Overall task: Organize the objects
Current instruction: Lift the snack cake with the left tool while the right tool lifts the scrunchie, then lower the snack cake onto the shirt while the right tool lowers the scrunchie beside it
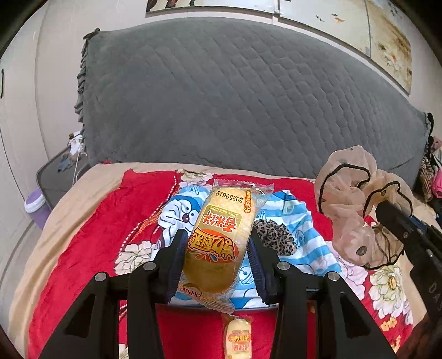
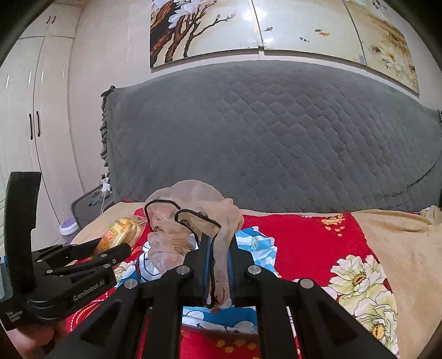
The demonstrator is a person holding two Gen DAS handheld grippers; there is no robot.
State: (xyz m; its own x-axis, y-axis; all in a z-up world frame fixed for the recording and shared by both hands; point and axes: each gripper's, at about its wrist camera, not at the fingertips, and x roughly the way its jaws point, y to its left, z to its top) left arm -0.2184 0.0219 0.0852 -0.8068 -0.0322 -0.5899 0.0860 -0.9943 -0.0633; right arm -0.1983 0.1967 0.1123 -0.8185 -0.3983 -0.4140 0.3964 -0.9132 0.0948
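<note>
Above the bed (image 1: 83, 221):
Left tool (image 1: 216, 248): clamped on spicy rice cake packet (image 1: 221, 234); carry gently.
Right tool (image 2: 218, 265): pinching sheer beige stocking (image 2: 187, 221); avoid snagging.

Both grippers: black angular linkage arms, silver round pivot screws, blue ribbed finger pads (image 1: 176, 256); white "GenRobot.AI" lettering on left gripper (image 2: 110, 250).

Even, fairly bright indoor light, soft shadows, glare on the glossy wall panels (image 2: 304, 24), strong fisheye bending and dark corners.
</note>
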